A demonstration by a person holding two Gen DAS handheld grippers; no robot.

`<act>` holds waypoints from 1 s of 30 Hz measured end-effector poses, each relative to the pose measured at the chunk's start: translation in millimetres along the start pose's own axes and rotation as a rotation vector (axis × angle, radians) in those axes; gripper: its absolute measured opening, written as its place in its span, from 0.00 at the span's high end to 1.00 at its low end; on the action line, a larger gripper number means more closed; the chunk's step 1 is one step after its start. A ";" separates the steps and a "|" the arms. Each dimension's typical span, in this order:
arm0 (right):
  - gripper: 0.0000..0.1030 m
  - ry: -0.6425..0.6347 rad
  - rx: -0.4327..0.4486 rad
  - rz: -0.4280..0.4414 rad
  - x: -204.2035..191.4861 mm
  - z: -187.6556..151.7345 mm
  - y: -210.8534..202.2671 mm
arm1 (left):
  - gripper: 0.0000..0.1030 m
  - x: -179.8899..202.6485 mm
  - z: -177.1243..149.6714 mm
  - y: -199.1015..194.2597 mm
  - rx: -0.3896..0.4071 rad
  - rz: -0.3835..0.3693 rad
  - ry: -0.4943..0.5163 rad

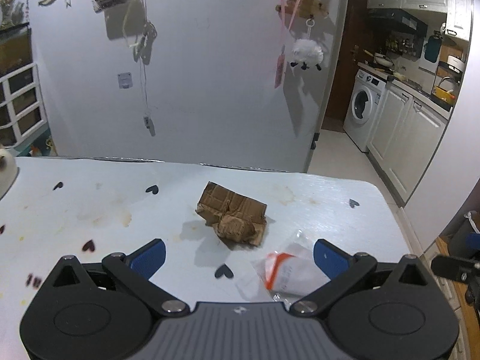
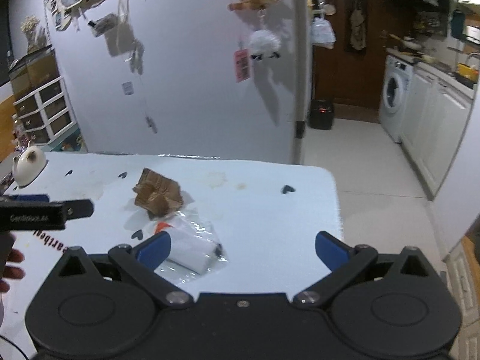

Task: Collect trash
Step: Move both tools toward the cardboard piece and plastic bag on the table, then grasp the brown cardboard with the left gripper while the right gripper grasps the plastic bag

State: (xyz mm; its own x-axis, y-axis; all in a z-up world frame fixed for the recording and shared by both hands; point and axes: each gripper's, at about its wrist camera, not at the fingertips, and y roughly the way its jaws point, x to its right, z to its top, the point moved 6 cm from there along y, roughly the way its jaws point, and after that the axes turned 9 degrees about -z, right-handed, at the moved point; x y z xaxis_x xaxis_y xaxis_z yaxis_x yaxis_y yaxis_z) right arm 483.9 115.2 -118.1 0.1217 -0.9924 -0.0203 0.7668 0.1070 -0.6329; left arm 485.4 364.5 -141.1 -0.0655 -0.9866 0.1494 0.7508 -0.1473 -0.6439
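Two pieces of trash lie on the light blue counter (image 1: 330, 210): a crumpled cardboard piece (image 1: 232, 214) and a clear plastic bag (image 1: 288, 273) with an orange strip and something white rolled inside.

From the left tool (image 1: 239, 255), the cardboard sits straight ahead and a little beyond the fingertips, its long axis running across the tool's line of reach, left-far to right-near. The bag lies closer, just inside the left tool's right finger and partly under it in this view.

From the right tool (image 2: 243, 246), the bag (image 2: 192, 247) is ahead and to the left, close against that tool's left finger; whether they touch cannot be told. The cardboard (image 2: 157, 195) lies farther off, beyond the bag and to the left.

Both tools stand wide apart and hold nothing. The left tool looks better lined up on the cardboard, and the right tool appears nearer the bag, though it would need to shift left to straddle it.
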 end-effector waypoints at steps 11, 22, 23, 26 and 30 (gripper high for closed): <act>0.00 -0.036 -0.103 0.082 -29.7 -3.6 80.3 | 0.02 -30.8 10.0 91.8 -0.018 -0.148 0.033; 0.00 -0.163 -0.207 0.226 -60.9 -24.1 140.9 | 0.15 -37.1 -0.5 167.0 -0.115 -0.150 0.176; 0.00 -0.174 -0.212 0.237 -63.1 -24.9 146.6 | 0.18 -37.2 -2.1 170.6 -0.120 -0.148 0.186; 0.00 -0.224 -0.229 0.286 -71.8 -25.4 164.7 | 0.27 -37.2 -5.5 178.3 -0.130 -0.162 0.193; 0.00 -0.321 -0.231 0.344 -86.6 -21.9 184.8 | 0.42 -39.2 -6.9 184.2 -0.132 -0.161 0.183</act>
State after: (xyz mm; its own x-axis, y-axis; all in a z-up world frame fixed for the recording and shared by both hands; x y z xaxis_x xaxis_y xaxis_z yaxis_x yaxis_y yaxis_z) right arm 601.3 219.6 -250.2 0.5567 -0.8297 -0.0414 0.4942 0.3708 -0.7863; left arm 621.7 375.6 -270.7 -0.3035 -0.9443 0.1275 0.6295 -0.2992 -0.7171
